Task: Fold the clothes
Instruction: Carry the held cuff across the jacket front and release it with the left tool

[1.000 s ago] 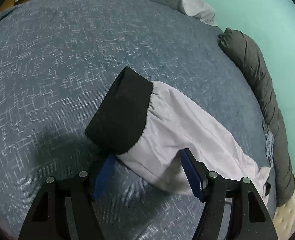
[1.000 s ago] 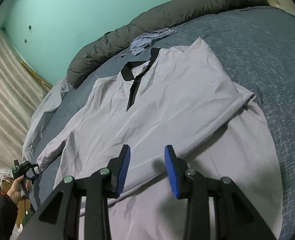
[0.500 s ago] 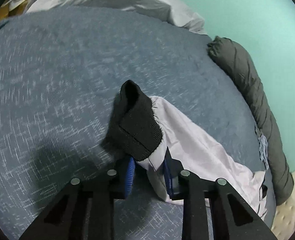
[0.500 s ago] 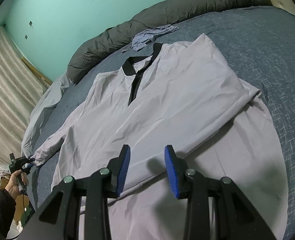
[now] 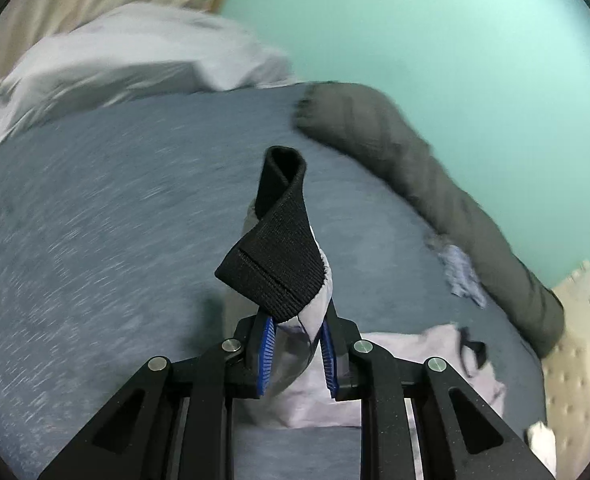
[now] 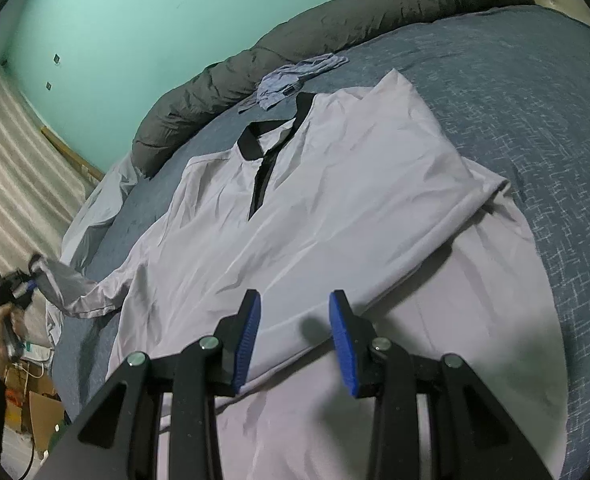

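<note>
A pale lilac shirt lay front up on the blue-grey bed, its long axis running from the hem near the right gripper up toward the black collar at about eleven o'clock, so the neck pointed at the rolled dark grey duvet along the far edge of the bed. The side of the shirt toward three o'clock was folded in over the body, leaving a straight diagonal edge. The other sleeve stretched out toward nine o'clock, its end raised off the bed and clamped in the left gripper, whose jaws had just been closing and pinched the pale cloth just behind the black ribbed cuff. In the left wrist view the cuff stood up and twisted over the blue pads, pointing to twelve o'clock; the surroundings there were smeared, so the lie of the sleeve below the jaws was probably slack but hard to read. The person's hand gripped that tool at the eight o'clock edge of the right wrist view. The right gripper's jaws stood apart over the lower part of the shirt with nothing between them. A crumpled light blue garment lay just beyond the collar at twelve o'clock, against the duvet, below the turquoise wall.
</note>
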`<state>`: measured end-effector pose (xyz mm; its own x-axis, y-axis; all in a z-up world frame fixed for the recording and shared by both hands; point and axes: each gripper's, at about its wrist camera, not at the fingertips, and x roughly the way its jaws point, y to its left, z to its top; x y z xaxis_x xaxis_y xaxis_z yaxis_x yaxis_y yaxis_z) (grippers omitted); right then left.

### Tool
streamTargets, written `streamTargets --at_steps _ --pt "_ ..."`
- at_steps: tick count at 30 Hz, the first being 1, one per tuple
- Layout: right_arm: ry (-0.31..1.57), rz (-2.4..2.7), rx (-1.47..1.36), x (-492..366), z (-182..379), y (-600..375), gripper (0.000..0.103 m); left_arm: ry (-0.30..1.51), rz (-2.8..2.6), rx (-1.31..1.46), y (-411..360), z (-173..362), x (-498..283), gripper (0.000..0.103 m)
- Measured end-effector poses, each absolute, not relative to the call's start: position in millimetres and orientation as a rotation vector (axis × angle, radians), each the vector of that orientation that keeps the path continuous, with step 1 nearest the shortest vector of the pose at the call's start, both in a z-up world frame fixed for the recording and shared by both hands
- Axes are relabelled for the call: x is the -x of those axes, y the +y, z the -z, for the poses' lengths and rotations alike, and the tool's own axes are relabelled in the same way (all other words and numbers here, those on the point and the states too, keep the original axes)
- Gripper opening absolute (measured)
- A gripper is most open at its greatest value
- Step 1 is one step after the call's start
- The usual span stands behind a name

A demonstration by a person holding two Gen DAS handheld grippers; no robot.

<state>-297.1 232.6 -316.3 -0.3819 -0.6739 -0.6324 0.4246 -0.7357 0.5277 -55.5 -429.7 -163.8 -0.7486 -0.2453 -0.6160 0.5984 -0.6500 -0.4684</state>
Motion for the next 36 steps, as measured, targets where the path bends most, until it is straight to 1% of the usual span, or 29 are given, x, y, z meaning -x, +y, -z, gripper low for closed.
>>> streamTargets --at_steps 3,6,13,18,23,28,36 --pt "-0.391 2.139 -1.163 300.5 317.6 237.7 0.036 0.899 2.479 -0.731 -383.4 137.7 68.7 0.021" --pt "-0.411 2.138 -1.17 303.0 319.7 241.1 0.036 0.848 2.559 -0.767 -343.6 119.8 102.1 0.021" --pt "-0.454 2.127 -1.17 308.3 318.2 251.1 0.036 0.782 2.728 -0.864 -254.8 100.0 189.1 0.02" --pt "-0.5 2.125 -1.176 313.4 318.2 263.3 0.036 0.718 2.873 -0.948 -173.2 90.9 231.2 0.02" --pt "-0.551 2.132 -1.164 318.2 312.5 280.4 0.036 0.651 3.048 -1.052 -74.9 87.5 254.2 0.02" --pt "-0.601 2.132 -1.172 320.9 312.5 298.8 0.036 0.569 3.16 -1.228 8.0 113.0 266.9 0.02" --pt "-0.712 2.11 -1.198 326.8 319.5 327.3 0.036 0.554 3.101 -1.578 74.1 215.4 246.0 0.021"
